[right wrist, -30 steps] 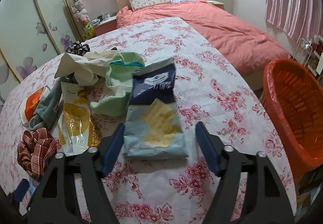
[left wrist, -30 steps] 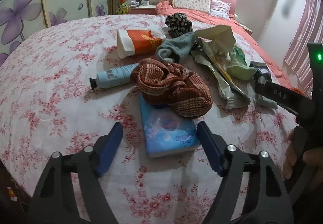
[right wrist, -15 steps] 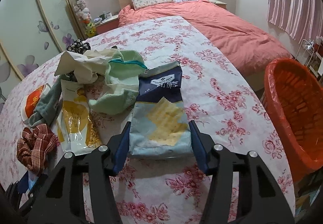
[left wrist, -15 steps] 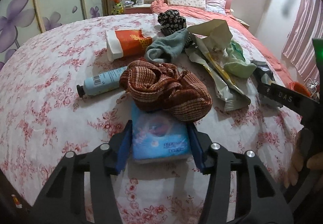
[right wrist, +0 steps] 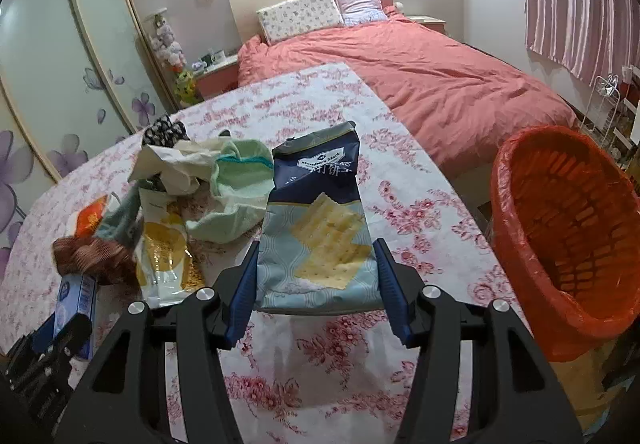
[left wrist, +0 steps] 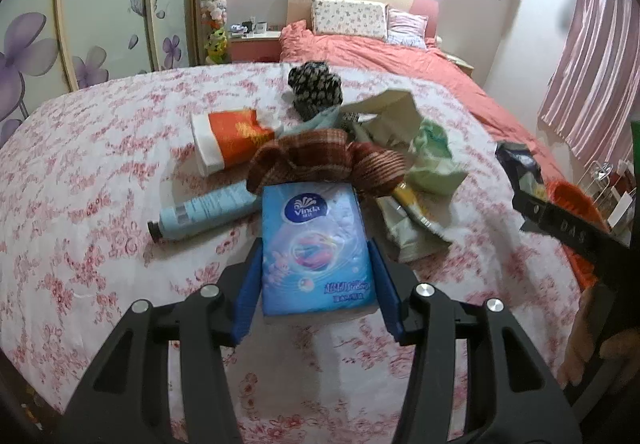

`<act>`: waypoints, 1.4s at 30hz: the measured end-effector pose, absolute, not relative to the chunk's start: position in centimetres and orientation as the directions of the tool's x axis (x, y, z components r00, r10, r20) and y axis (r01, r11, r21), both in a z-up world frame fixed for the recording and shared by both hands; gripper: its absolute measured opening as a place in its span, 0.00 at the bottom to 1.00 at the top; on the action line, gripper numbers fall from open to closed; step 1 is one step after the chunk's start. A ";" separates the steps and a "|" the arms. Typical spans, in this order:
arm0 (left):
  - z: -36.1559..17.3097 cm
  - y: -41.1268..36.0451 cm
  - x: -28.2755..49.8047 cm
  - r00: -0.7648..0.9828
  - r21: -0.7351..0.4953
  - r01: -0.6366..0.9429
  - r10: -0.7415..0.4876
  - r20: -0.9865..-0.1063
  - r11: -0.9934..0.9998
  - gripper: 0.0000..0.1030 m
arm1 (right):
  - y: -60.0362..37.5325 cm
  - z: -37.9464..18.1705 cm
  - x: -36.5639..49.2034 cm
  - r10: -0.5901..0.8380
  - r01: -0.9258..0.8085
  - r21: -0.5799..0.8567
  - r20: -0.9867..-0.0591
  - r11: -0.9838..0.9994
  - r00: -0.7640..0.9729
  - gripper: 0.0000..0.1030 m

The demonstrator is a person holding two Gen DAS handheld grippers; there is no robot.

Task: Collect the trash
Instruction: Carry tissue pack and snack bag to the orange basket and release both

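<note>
Your left gripper (left wrist: 316, 276), angled down over the flowered bed sheet (left wrist: 80, 244), has just closed its blue pads on the blue rectangular tissue pack (left wrist: 316, 248), while your right gripper (right wrist: 316, 276), tilted likewise, has just clamped the blue-and-navy cracker bag (right wrist: 320, 228) beside the orange plastic basket (right wrist: 568, 228).

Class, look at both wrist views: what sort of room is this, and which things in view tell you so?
Most likely a home bedroom: a made bed with pillows against a headboard, a sliding wardrobe with flower-printed doors, and a bedside stand.
</note>
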State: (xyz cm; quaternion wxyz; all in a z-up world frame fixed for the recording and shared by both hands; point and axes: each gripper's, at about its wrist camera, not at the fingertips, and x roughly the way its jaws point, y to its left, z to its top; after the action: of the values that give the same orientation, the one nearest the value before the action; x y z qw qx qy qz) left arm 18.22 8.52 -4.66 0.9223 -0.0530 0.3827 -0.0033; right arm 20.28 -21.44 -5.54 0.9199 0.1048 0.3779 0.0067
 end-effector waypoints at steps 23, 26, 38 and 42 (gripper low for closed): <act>1.5 1.5 19.4 0.773 -0.145 0.140 -0.199 -0.602 0.980 0.49 | -25.2 -2.2 17.4 0.121 0.040 0.267 -0.558 0.963 0.821 0.53; 1.9 -0.4 19.9 0.768 -0.148 0.182 -0.235 -0.596 0.972 0.49 | -26.7 -2.0 16.8 0.095 0.062 0.263 -0.542 0.963 0.835 0.53; 2.3 -13.7 21.9 0.672 -0.166 0.448 -0.454 -0.586 0.878 0.49 | -35.9 -2.5 14.7 -0.050 0.233 0.306 -0.506 0.923 0.861 0.53; 1.4 -18.3 22.5 0.623 -0.155 0.523 -0.500 -0.601 0.838 0.49 | -38.8 -3.4 14.8 -0.095 0.294 0.325 -0.511 0.899 0.854 0.53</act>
State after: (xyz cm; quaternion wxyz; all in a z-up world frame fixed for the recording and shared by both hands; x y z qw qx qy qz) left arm 22.55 -18.32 1.38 0.9007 0.0176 0.3282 -0.2841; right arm 14.79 -38.75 -3.41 0.9420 0.1996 0.2494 -0.1033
